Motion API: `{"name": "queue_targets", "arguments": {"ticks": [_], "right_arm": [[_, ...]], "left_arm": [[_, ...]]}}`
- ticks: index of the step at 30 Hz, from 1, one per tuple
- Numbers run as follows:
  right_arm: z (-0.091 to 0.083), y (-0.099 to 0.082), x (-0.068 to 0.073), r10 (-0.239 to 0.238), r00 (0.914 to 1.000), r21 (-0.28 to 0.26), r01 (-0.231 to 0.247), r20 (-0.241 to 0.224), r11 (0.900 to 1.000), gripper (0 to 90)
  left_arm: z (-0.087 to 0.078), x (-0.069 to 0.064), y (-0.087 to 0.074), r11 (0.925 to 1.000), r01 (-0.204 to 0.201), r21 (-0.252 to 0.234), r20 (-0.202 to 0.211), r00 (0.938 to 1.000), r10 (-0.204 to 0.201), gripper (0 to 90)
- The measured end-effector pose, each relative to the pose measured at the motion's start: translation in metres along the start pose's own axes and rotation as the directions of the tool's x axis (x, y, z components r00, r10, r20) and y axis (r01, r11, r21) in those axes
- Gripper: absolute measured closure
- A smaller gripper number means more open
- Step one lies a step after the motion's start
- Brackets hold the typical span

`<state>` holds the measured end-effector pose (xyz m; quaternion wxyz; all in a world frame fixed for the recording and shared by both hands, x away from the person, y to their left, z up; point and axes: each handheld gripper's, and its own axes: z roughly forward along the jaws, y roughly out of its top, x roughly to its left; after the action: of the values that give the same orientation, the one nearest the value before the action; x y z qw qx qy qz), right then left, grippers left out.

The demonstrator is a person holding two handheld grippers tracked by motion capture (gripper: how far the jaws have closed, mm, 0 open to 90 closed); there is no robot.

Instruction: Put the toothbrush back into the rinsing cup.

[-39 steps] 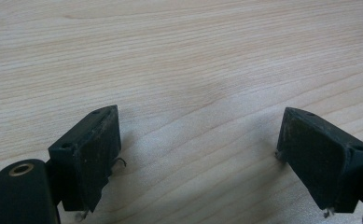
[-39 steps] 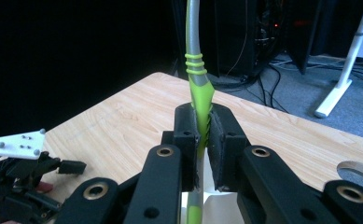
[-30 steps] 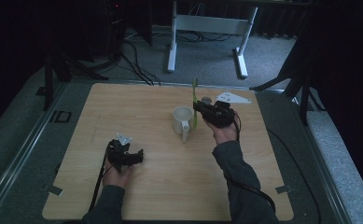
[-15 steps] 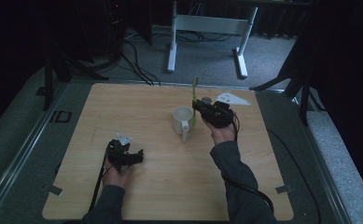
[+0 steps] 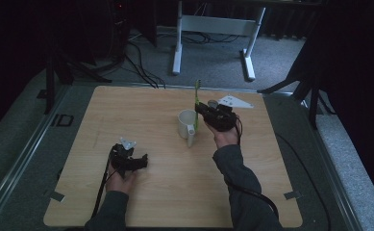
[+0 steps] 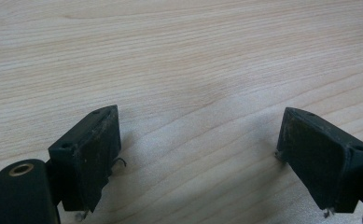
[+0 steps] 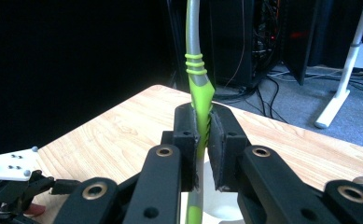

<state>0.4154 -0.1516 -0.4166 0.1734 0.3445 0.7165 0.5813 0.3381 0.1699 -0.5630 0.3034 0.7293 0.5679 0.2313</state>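
A green and grey toothbrush (image 5: 197, 94) stands upright, its lower end just above or inside the white mug (image 5: 186, 124) at the table's middle. My right gripper (image 5: 200, 109) is shut on its green handle; in the right gripper view the jaws pinch the toothbrush (image 7: 198, 88) above the mug's rim (image 7: 219, 212). My left gripper (image 5: 140, 161) rests low on the wooden table (image 5: 141, 110) at the front left. It is open in the left gripper view (image 6: 198, 154), with bare wood between the jaws.
A white desk frame (image 5: 213, 26) and cables lie on the carpet beyond the table's far edge. The left hand's gripper (image 7: 16, 184) sits at the bottom left of the right gripper view. Bare wood spreads around the mug.
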Motion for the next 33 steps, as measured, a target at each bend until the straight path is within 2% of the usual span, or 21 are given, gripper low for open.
{"name": "queue_targets", "arguments": {"ticks": [11, 33], "right_arm": [[0.007, -0.004, 0.000, 0.002, 1.0000, -0.008, -0.002, -0.001, 1.0000, 81.4], [0.015, -0.019, 0.002, -0.006, 1.0000, 0.025, 0.006, 0.001, 0.9997, 81.3]], "left_arm": [[0.000, 0.000, 0.000, 1.0000, 0.000, 0.000, 0.000, 1.0000, 0.000, 14.0], [0.000, 0.000, 0.000, 1.0000, -0.001, -0.001, 0.000, 1.0000, 0.001, 13.9]]}}
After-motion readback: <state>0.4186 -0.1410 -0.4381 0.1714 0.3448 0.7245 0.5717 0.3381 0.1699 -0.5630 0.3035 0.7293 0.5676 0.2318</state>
